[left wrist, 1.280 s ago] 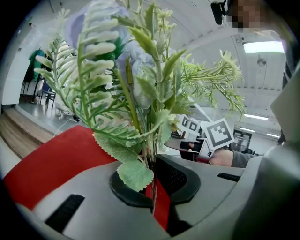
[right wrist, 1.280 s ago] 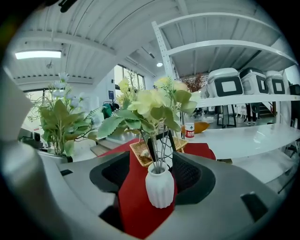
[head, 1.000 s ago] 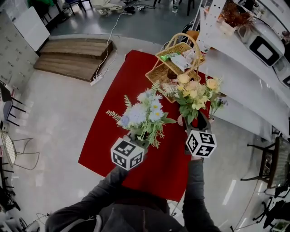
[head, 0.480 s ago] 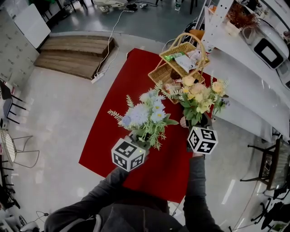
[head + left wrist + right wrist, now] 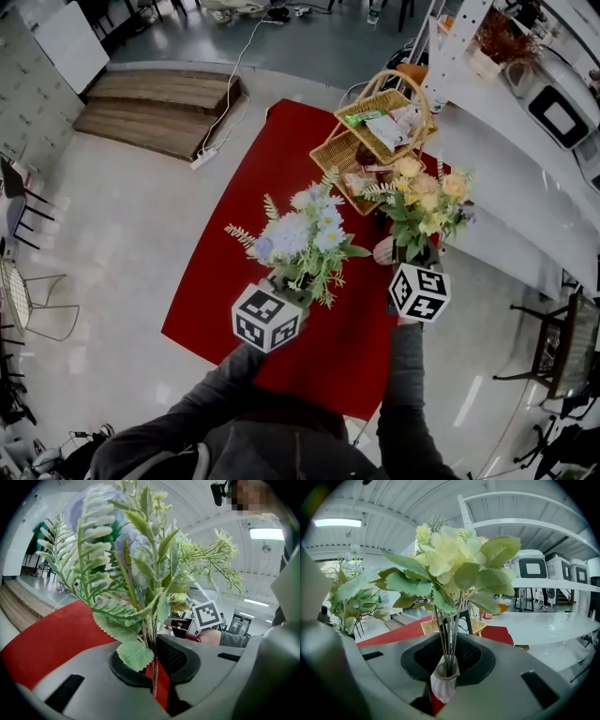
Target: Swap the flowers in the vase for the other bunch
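Since the earlier frames, right gripper jaws closed onto the vase at centre-right, with the yellow bunch inside. Left gripper clamped the blue bunch stems at centre. By judgement, removal and insertion both remained outstanding.

Red surface — wicker baskets at its far end, pale floor around it

Readable text: none.
Left marker cube: square code, no letters.
Right marker cube: likewise.
Green packet: print illegible.
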### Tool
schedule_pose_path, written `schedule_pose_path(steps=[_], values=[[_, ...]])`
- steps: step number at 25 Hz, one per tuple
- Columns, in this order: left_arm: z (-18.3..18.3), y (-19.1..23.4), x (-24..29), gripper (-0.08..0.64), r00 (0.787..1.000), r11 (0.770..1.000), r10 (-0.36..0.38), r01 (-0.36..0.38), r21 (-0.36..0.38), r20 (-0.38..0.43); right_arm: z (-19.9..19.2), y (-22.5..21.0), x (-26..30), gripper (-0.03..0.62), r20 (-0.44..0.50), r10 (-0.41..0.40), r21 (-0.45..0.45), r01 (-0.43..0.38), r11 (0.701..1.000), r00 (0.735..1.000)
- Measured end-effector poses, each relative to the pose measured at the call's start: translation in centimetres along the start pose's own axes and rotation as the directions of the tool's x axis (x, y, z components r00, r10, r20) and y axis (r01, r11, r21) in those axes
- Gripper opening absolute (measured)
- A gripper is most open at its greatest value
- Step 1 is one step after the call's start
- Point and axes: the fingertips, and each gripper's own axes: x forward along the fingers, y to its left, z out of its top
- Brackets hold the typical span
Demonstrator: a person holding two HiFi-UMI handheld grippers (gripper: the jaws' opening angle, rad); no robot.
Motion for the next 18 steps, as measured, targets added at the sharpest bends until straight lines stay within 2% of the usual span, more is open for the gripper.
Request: schedule_pose_path(steps=[10,18], values=[[0.3,0.0,-0.1,0.029,1.0,1.0,0.022,-0.022,0.012,0.007,2.2,-0.6,-0.7,0.058,0.057,-0.005,-0.011,0.006,1.0,0.998],[0.8,-0.5,-1.0,0.029,0.999,0.999,0.029,-0.029,0.025,0.026,5.8,-0.3,-2.8,0.054,0.154,0.0,0.0,0.0,1.0,0.988]])
